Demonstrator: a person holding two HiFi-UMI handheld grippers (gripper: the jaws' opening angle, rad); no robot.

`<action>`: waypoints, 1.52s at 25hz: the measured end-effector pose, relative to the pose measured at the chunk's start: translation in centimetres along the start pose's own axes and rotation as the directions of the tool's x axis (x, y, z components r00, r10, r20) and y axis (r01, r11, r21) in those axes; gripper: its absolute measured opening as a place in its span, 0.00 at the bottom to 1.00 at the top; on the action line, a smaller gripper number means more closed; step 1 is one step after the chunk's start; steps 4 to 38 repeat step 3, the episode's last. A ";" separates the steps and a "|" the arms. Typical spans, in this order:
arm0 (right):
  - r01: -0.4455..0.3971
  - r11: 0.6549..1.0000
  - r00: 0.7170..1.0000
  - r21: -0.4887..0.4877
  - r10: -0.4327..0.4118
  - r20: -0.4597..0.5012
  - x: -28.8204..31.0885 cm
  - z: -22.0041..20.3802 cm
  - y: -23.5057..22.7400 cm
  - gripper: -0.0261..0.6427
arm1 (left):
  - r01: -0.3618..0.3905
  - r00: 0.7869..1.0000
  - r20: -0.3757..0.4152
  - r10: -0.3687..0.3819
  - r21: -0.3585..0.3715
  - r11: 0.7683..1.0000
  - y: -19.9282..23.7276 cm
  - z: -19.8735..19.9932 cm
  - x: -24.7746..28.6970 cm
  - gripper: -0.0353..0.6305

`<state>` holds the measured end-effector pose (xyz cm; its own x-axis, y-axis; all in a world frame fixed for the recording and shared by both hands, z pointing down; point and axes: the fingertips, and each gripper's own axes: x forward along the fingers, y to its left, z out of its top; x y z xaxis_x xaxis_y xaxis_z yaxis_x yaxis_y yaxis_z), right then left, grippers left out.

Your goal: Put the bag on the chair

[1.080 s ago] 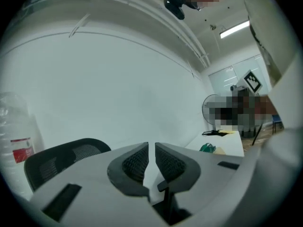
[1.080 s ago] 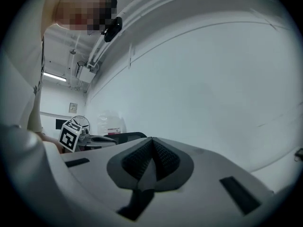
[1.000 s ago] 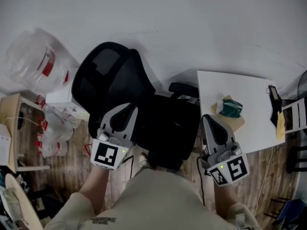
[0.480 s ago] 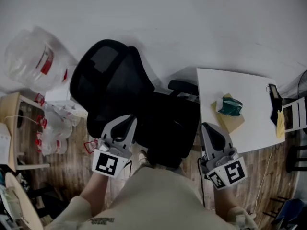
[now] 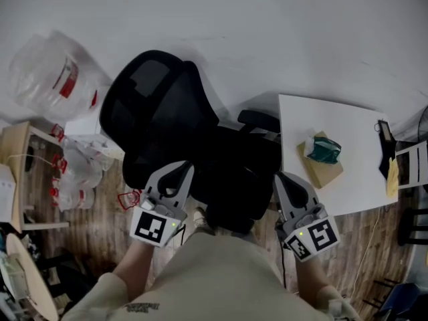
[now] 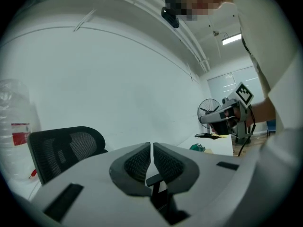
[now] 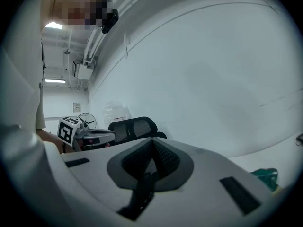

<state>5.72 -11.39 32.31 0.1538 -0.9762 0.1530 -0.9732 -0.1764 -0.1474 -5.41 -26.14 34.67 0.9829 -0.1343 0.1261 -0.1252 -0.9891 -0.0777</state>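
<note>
A black mesh office chair stands on the wooden floor against the white wall. Its seat is a dark mass, and I cannot tell a bag from it. My left gripper hangs at the seat's left front, shut and empty. My right gripper hangs at the seat's right front, also shut and empty. The left gripper view shows shut jaws, the chair back and the right gripper. The right gripper view shows its shut jaws and the chair.
A white table stands right of the chair, with a green thing on a tan pad and dark items at its far edge. Clear plastic bags and a wooden shelf stand at the left. A fan is behind the table.
Both grippers have sunk and drawn back a little toward the person's body. The chair and table stand as before.
</note>
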 end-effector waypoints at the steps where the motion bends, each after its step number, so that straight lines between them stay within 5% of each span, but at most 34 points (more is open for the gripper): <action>1: 0.001 1.000 1.000 -0.005 -0.001 -0.003 0.1 0.0 0.0 0.07 | -0.002 1.000 0.005 0.002 0.000 1.000 0.1 0.2 0.1 0.11; 38: 0.002 1.000 1.000 -0.013 -0.002 -0.008 0.3 0.1 -0.1 0.07 | -0.005 1.000 0.016 0.005 0.005 1.000 0.4 0.6 0.2 0.11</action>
